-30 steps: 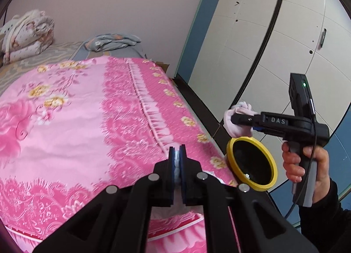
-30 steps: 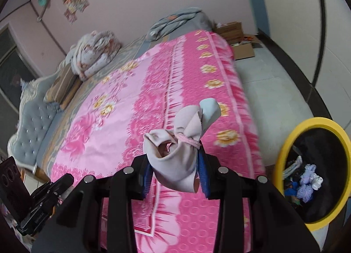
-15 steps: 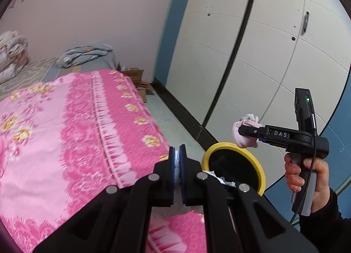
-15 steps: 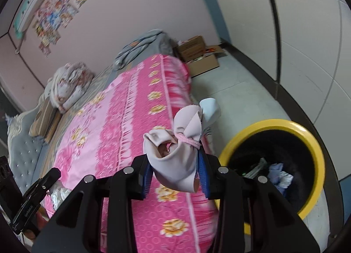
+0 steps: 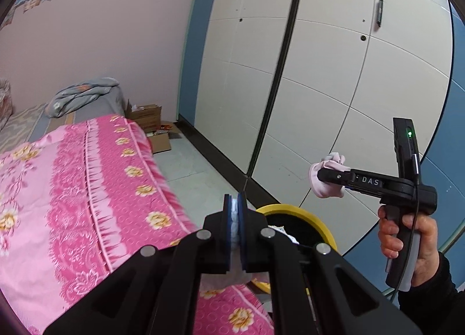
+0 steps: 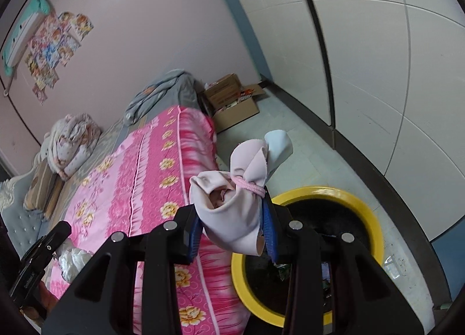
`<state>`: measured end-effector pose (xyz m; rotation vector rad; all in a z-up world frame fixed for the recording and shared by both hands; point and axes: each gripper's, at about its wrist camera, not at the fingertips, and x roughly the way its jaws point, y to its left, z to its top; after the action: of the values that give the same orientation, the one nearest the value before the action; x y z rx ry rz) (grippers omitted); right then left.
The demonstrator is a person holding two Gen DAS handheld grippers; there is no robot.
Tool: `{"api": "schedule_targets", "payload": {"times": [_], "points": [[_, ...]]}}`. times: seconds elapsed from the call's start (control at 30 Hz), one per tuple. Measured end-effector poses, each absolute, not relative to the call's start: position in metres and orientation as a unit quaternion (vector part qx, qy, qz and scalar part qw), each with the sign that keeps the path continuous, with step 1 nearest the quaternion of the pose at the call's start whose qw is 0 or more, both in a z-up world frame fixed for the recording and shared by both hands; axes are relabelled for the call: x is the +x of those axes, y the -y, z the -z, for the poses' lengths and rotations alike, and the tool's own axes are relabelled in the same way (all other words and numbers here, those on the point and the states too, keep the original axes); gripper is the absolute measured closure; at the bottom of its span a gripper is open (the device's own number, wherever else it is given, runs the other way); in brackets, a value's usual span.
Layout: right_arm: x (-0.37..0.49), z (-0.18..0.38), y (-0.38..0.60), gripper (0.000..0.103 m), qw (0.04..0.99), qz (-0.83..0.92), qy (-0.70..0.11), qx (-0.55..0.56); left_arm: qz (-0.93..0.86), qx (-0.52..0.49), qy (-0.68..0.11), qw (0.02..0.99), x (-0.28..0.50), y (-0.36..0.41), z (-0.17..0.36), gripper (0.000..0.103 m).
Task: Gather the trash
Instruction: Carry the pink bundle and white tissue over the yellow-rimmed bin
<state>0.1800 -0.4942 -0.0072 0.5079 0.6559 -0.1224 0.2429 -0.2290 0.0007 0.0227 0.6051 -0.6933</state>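
My right gripper [image 6: 234, 229] is shut on a pale pink cloth bundle [image 6: 235, 204] tied with a pink elastic, held above the near rim of a black trash bin with a yellow rim [image 6: 366, 204]. In the left wrist view the right gripper [image 5: 322, 173] holds the bundle [image 5: 327, 182] in the air, above and to the right of the bin [image 5: 290, 208]. My left gripper [image 5: 234, 218] is shut on a crumpled white tissue [image 5: 232, 272] that hangs below the jaws, just left of the bin. The tissue also shows in the right wrist view [image 6: 72, 261].
A bed with a pink flowered cover [image 5: 72, 189] lies to the left, touching the bin. White wardrobe doors [image 5: 334, 73] stand to the right. Open cardboard boxes [image 6: 232, 102] sit on the floor by the bed's far end. Folded blankets [image 6: 69, 140] lie on the bed.
Both grippers have swung right, away from the bed toward the bin. The bin has come nearer under the right gripper. Both grips are unchanged.
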Motion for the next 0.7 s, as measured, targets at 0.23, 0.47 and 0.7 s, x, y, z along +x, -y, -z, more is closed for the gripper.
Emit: {"api": "schedule_targets", "payload": {"times": [0.23,0.47,0.7], "points": [[0.163,0.002,0.53,0.07,0.914,0.088,-0.299,0.261,0.352,0.028,-0.286,0.891,0.245,0.267,-0.009,0.099],[0.146,-0.004,0.56,0.07,0.914,0.112,-0.283,0.27,0.37,0.034,-0.281,0.885,0.25,0.301,-0.011,0.099],[0.14,0.015,0.576,0.069,0.909,0.125,-0.292,0.27,0.386,0.027,-0.301,0.872,0.262,0.333,0.013,0.099]]}}
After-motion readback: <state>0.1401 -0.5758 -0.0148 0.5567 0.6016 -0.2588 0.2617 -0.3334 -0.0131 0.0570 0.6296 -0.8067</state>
